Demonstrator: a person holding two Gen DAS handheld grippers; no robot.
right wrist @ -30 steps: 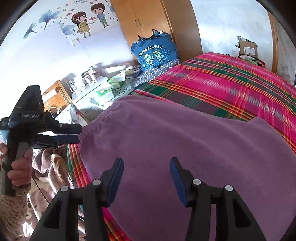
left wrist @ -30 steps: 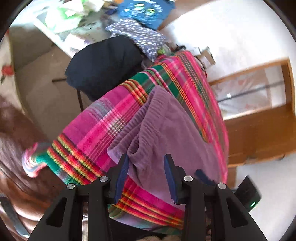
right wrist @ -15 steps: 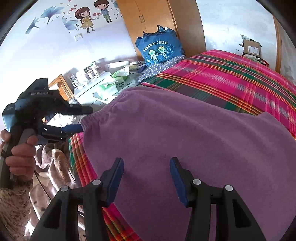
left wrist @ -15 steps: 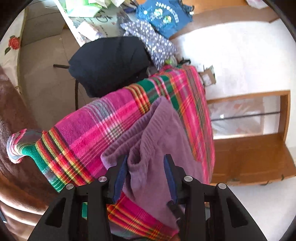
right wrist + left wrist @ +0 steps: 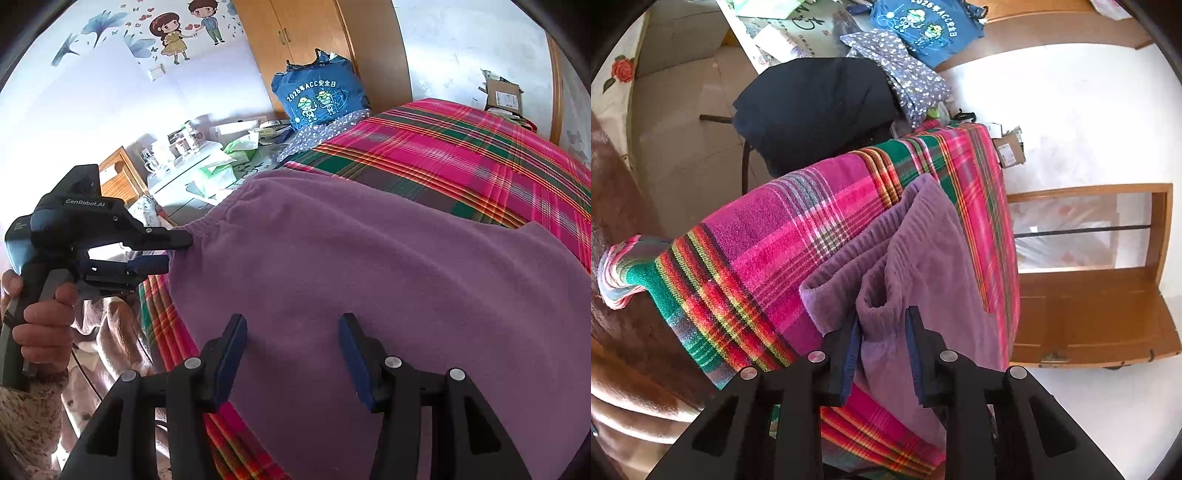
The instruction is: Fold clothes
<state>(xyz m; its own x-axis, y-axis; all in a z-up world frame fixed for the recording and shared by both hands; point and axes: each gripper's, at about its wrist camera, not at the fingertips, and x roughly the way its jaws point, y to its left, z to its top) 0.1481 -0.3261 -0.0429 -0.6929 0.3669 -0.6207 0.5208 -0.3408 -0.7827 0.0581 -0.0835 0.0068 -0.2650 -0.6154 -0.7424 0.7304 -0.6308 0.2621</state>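
A purple fleece garment (image 5: 923, 258) with an elastic waistband lies spread on a bed covered by a pink, green and red plaid sheet (image 5: 775, 240). My left gripper (image 5: 881, 321) is shut on a bunched fold of the waistband at the bed's edge. In the right wrist view the same left gripper (image 5: 177, 251), held by a person's hand (image 5: 40, 317), pinches the waistband corner of the garment (image 5: 369, 277). My right gripper (image 5: 291, 354) hovers open just above the middle of the cloth, with nothing between its fingers. The plaid sheet (image 5: 461, 147) stretches beyond.
A dark garment (image 5: 812, 107) hangs over a chair beside the bed. A blue printed bag (image 5: 317, 96) and a dotted cloth stand at the bed's far end, before a wooden wardrobe (image 5: 314, 44). A cluttered table (image 5: 207, 162) is at the left. A cardboard box (image 5: 502, 92) is at the far right.
My left gripper moved forward onto the waistband fold and its fingers narrowed around it. The right gripper stayed open over the cloth, barely shifting.
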